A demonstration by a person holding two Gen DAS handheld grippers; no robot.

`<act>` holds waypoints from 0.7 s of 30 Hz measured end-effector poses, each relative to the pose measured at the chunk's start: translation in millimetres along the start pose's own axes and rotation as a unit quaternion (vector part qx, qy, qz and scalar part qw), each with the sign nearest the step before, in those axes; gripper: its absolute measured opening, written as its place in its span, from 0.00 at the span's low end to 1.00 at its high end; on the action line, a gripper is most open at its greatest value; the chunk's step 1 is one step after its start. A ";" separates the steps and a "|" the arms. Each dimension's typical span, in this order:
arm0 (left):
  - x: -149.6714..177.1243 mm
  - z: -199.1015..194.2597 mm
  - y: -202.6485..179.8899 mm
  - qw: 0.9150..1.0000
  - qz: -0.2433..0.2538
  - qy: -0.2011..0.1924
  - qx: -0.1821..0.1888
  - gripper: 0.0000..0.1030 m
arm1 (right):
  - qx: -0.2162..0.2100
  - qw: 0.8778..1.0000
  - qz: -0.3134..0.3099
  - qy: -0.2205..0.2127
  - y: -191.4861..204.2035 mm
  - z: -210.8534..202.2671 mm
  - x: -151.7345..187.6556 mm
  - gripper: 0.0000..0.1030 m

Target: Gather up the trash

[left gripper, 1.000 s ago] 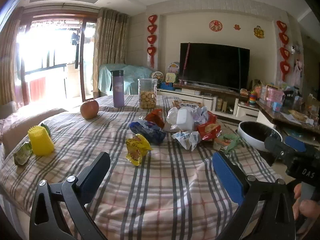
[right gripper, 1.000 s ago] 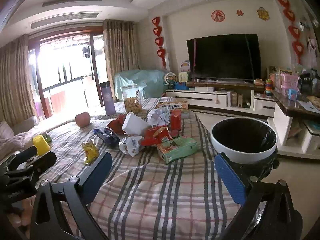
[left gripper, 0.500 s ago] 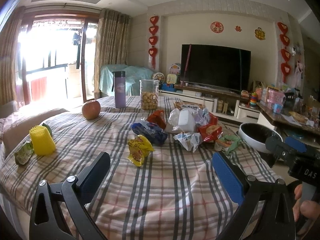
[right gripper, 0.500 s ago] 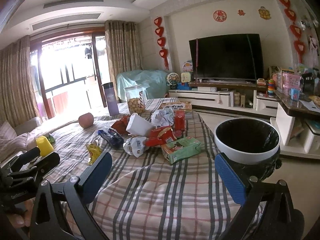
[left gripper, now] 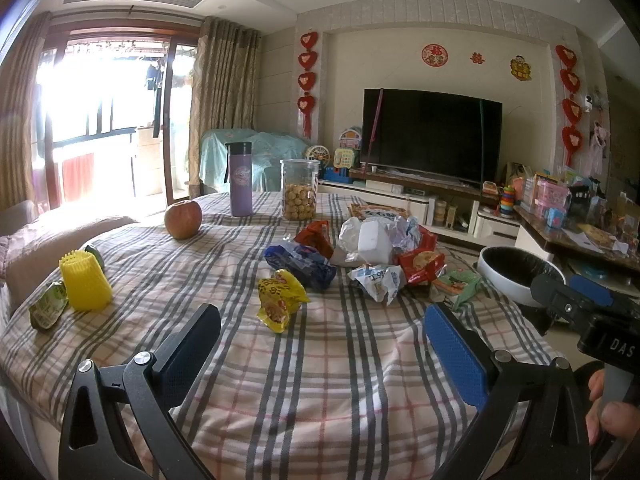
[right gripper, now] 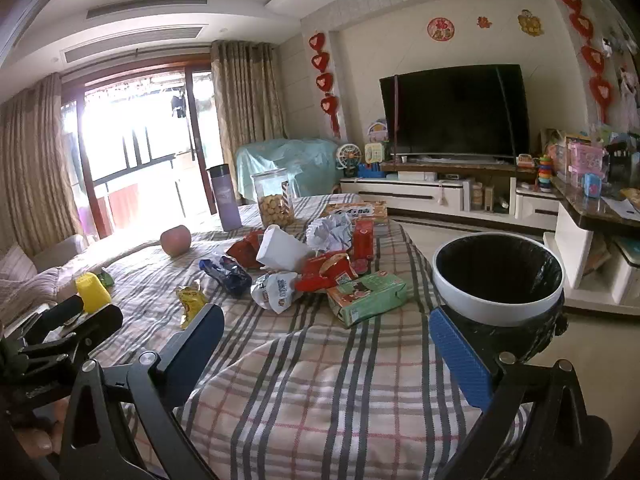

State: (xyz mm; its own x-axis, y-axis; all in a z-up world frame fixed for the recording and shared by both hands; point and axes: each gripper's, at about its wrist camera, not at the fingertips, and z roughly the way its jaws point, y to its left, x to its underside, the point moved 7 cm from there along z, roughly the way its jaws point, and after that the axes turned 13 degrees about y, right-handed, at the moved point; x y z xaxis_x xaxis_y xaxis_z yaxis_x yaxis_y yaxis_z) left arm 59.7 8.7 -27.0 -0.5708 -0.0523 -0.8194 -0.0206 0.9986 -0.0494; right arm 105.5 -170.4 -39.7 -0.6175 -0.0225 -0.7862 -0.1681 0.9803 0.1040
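A pile of trash lies mid-table on the plaid cloth: a yellow snack wrapper (left gripper: 280, 296) (right gripper: 191, 303), a dark blue wrapper (left gripper: 300, 266) (right gripper: 228, 276), a crumpled white wrapper (left gripper: 378, 280) (right gripper: 278, 290), red snack bags (left gripper: 420, 260) (right gripper: 330, 272), a white carton (left gripper: 374, 242) (right gripper: 280, 248) and a green box (right gripper: 368, 298) (left gripper: 456, 284). A white bin with a black liner (right gripper: 498, 276) (left gripper: 516, 276) stands off the table's right edge. My left gripper (left gripper: 322, 332) is open and empty, short of the yellow wrapper. My right gripper (right gripper: 326, 334) is open and empty, short of the green box.
An apple (left gripper: 183, 219), a purple bottle (left gripper: 241, 178) and a cookie jar (left gripper: 299, 195) stand at the table's far side. A yellow cup (left gripper: 84, 282) and a green packet (left gripper: 48, 310) sit at the left. A TV unit (right gripper: 452, 196) and cluttered shelf (right gripper: 592, 192) are beyond.
Both grippers have drifted slightly back and up; the table items look a little lower and farther in both views. Both stay open.
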 end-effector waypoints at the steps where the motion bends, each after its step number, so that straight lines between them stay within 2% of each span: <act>1: 0.2 0.0 0.0 1.000 0.000 0.000 0.000 0.99 | 0.000 1.000 0.000 0.000 -0.1 0.1 0.1 1.00; 21: 1.9 4.7 0.9 1.000 -0.003 0.004 0.002 0.99 | -0.003 1.000 0.004 0.010 -0.9 5.5 3.2 1.00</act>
State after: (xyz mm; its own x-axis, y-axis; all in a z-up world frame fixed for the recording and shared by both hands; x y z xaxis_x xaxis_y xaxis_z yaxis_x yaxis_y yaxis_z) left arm 62.4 9.5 -31.2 -0.5768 -0.0576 -0.8149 -0.0206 0.9982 -0.0559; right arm 107.9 -170.3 -45.7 -0.6339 -0.0185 -0.7732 -0.1676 0.9792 0.1140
